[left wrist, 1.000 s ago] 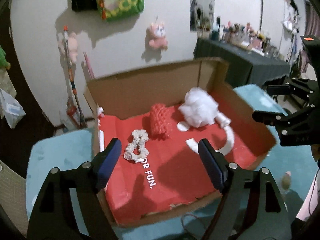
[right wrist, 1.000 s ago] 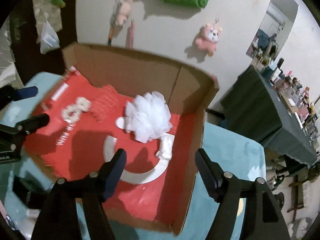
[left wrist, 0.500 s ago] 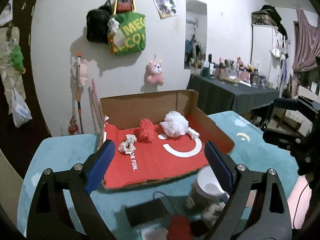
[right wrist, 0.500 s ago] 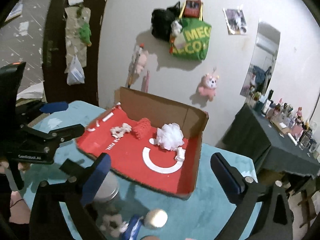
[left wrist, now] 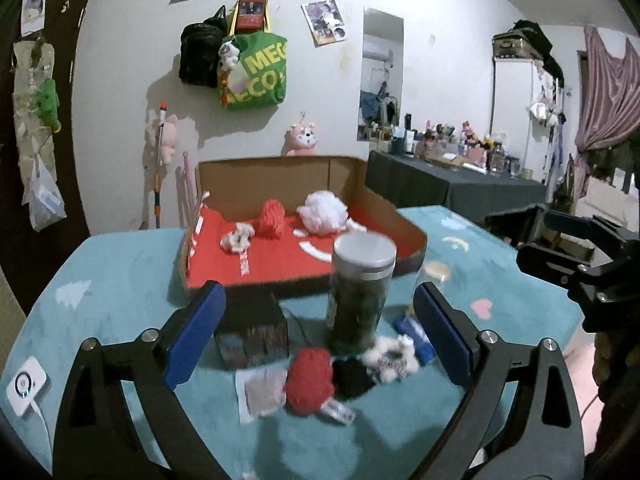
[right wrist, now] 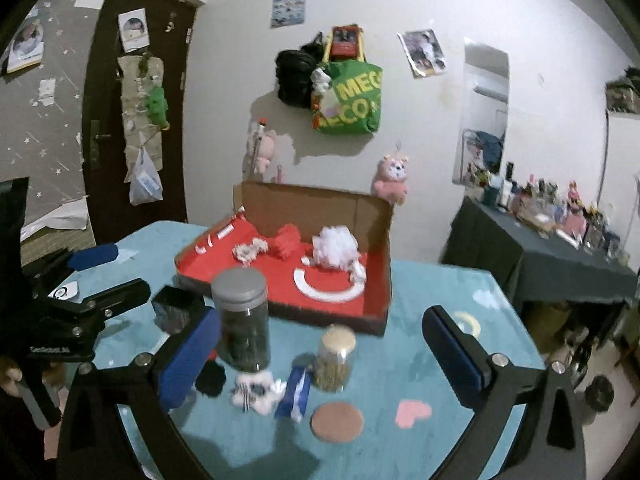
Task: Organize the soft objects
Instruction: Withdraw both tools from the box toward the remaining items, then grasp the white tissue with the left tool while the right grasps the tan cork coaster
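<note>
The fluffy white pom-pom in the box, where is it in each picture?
Left wrist view: white pom-pom above centre, at the back of the cardboard box.
Right wrist view: pom-pom near the middle, by the box's right wall.
Shared landmark: tall grey-lidded jar in front of the box.

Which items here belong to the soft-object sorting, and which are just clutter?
Job: cardboard box; inside it white puff, red puff, white scrunchie; on the table red pompom, furry scrunchie, black soft piece.

Clutter: tall jar, cork-lidded jar, black box.
</note>
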The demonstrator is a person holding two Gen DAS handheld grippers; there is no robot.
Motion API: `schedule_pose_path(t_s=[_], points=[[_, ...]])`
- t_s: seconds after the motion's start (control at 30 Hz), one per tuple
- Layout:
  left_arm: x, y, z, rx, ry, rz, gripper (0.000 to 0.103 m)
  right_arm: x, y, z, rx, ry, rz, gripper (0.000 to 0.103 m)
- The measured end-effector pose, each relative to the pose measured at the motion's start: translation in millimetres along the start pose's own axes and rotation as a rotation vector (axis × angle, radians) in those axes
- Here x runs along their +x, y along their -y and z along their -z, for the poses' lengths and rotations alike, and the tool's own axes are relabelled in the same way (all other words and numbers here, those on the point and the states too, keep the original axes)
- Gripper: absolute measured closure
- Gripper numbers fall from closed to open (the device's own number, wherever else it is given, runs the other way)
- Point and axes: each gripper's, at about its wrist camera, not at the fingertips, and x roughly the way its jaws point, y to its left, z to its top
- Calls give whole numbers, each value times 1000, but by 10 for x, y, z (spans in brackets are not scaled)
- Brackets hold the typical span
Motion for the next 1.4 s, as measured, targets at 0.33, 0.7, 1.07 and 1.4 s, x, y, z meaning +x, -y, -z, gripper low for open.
schedule_pose_path(t_s=[0.33, 0.7, 1.07, 1.4], points=[[204, 49, 464, -21, -100, -17, 7, 228, 30, 628, 53, -91, 24, 0], [363, 55, 711, -37, -173, -29, 7, 449, 69, 965, 89, -173, 23, 0], [420, -188, 719, -60, -206, -73, 7, 571, 122, 1032, 101, -215, 21, 0], [605, -602, 733, -98, -297, -88, 7, 802, 267, 1104, 115, -287, 15, 0]])
